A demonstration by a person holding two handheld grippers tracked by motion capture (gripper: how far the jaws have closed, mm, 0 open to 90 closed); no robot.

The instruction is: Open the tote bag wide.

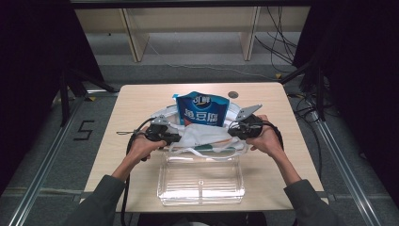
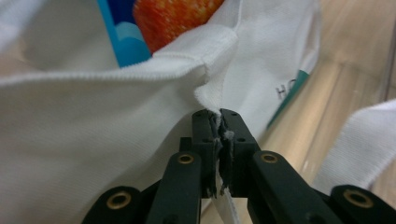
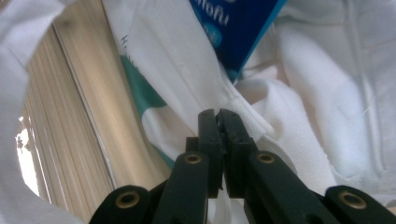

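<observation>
White cloth bag [image 1: 202,136] sits mid-table, mouth held wide from both sides. Blue tofu pouch [image 1: 203,107] stands upright inside it, top half sticking out. Left gripper [image 1: 170,138] jaws clamped together on the bag's left rim, fabric pinched between the pads [image 2: 209,135]. Right gripper [image 1: 234,130] same on the right rim. Clear plastic tray [image 1: 201,181] lies empty just in front of the bag, near table edge. Light wood table [image 1: 136,101]; small dark round object [image 1: 233,94] at far side. Grey floor, wooden shelving legs behind, cables on the right.
</observation>
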